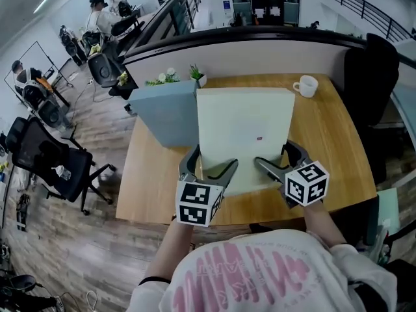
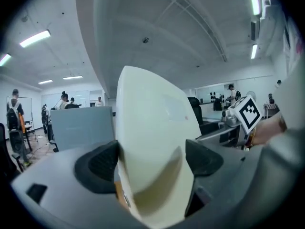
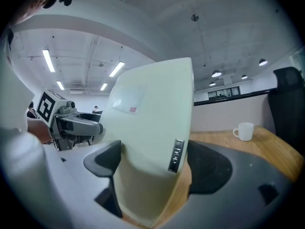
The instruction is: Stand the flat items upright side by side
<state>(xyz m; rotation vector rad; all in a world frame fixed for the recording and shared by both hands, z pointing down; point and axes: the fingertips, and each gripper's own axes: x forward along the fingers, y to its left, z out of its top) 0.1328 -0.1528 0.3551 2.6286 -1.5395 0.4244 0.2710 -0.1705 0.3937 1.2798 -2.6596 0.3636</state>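
1. Two grippers hold one cream pad, which sits in the middle of the head view with its lower edge down on the wooden table. How far it leans cannot be told.
2. Left gripper: its jaws are set wide and clamped on the pad's lower left part, with a dark pad pressing each side.
3. Right gripper: its jaws are also set wide and closed on the same pad's lower right part, beside a small dark tab on its edge.
4. One blue-grey pad stands upright left of centre. The cream pad covers its right edge, and contact between them cannot be told.
5. One white mug stands at the table's upper right, well apart from both pads.
6. Small potted plants sit at the table's far edge, behind the blue-grey pad.
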